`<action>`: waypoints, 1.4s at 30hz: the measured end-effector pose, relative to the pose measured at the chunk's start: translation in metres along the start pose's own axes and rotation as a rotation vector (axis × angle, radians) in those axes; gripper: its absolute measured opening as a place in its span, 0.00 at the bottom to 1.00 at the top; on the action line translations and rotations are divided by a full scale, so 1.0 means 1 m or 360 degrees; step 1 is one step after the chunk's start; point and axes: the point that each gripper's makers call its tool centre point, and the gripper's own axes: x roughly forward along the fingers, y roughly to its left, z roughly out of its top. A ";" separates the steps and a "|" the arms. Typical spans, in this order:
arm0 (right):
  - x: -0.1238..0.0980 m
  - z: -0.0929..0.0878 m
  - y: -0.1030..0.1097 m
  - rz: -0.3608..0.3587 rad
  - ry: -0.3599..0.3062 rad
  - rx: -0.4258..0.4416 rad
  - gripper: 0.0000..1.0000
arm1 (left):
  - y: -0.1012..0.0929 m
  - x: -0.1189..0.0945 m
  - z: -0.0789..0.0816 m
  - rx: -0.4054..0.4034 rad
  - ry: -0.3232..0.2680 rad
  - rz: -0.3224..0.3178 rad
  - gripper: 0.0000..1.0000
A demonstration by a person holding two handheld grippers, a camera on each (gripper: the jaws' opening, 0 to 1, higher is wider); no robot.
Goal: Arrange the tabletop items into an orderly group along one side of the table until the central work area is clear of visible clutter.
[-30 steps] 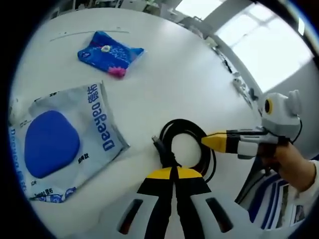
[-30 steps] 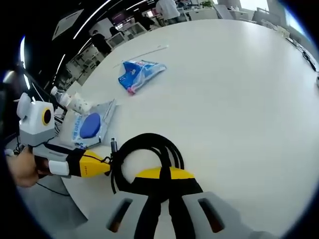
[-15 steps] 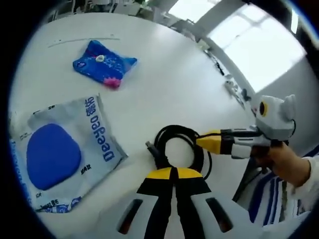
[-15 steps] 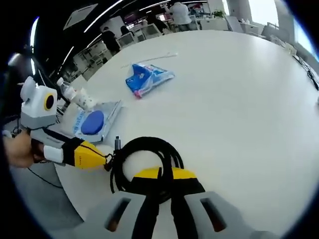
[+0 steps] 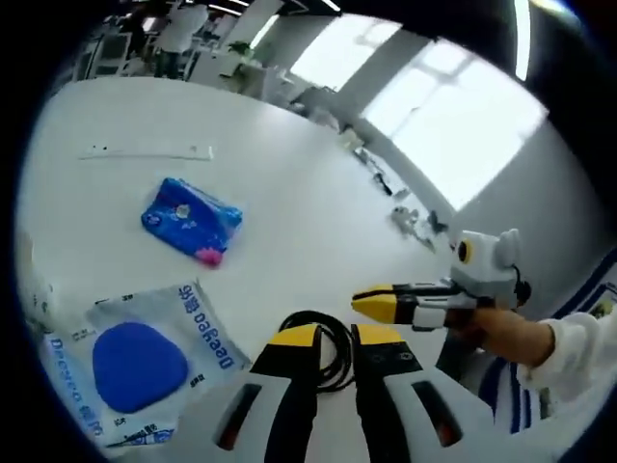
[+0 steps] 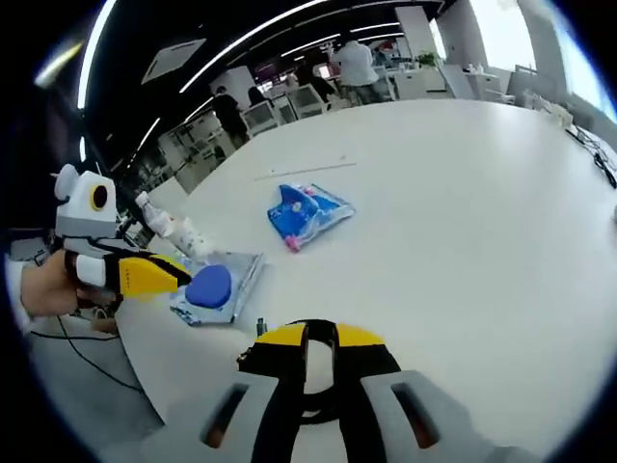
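So the big white table (image 5: 318, 193) has three bits of clutter on it, all toward the near edge where the person is standing. The coiled black cable (image 5: 323, 340) lies right at that near edge; in the left gripper view it sits just past the yellow tips of the left gripper (image 5: 335, 338), whose jaws stand a little apart with part of the loop showing in the gap between them, and I can't tell whether they actually touch the cable. Same story in the right gripper view: the cable (image 6: 318, 381) is mostly hidden behind the right gripper (image 6: 321, 335), jaws slightly apart, and a small plug end pokes out just beside its left tip. The right gripper also shows in the left gripper view (image 5: 371, 302), held in a hand (image 5: 506, 333) with a white sleeve, its yellow tips pressed together there, hovering near the cable loop. The flat white packet with the blue disc (image 5: 135, 367) lies near the table's edge beside the cable, and in the right gripper view the left gripper (image 6: 183, 277) hangs right over the edge of that packet (image 6: 217, 287). The blue patterned pouch (image 5: 190, 220) with a pink corner sits farther in toward the middle, well apart from the other two. Beyond it a thin white strip (image 5: 145, 150) lies flat on the table.
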 end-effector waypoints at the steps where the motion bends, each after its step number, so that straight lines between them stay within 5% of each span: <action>1: -0.004 0.004 0.003 0.0011 -0.0015 -0.0003 0.06 | -0.003 -0.012 0.004 0.0020 -0.0015 -0.0037 0.11; 8: -0.016 0.017 0.011 0.0040 -0.0081 -0.0010 0.07 | -0.005 -0.096 0.047 -0.0027 -0.0323 -0.0272 0.11; 12: -0.016 0.017 0.011 0.0037 -0.0100 -0.0012 0.07 | 0.011 -0.139 0.064 0.0057 -0.0520 -0.0191 0.10; 16: -0.018 0.020 0.013 0.0039 -0.0120 0.0024 0.07 | 0.012 -0.161 0.064 -0.0067 -0.0764 -0.0164 0.04; 21: -0.018 0.026 0.018 0.0059 -0.0150 0.0032 0.07 | -0.015 -0.143 0.033 -0.0138 -0.0847 -0.0124 0.00; 24: -0.019 0.032 0.019 0.0067 -0.0167 0.0043 0.07 | -0.052 -0.118 0.018 -0.0222 -0.0797 -0.0236 0.00; 29: -0.022 0.041 0.013 0.0065 -0.0208 0.0067 0.06 | -0.104 -0.080 0.019 -0.0354 -0.0889 -0.0361 0.00; 36: -0.027 0.040 0.005 0.0059 -0.0224 0.0099 0.06 | -0.184 -0.022 0.005 -0.0496 -0.0823 -0.0620 0.00; 39: -0.030 0.038 0.000 0.0058 -0.0218 0.0105 0.06 | -0.190 -0.019 0.001 -0.0414 -0.0775 -0.0653 0.00; 42: -0.034 0.036 -0.005 0.0061 -0.0224 0.0106 0.06 | -0.165 -0.027 0.007 -0.0287 -0.0769 -0.0548 0.00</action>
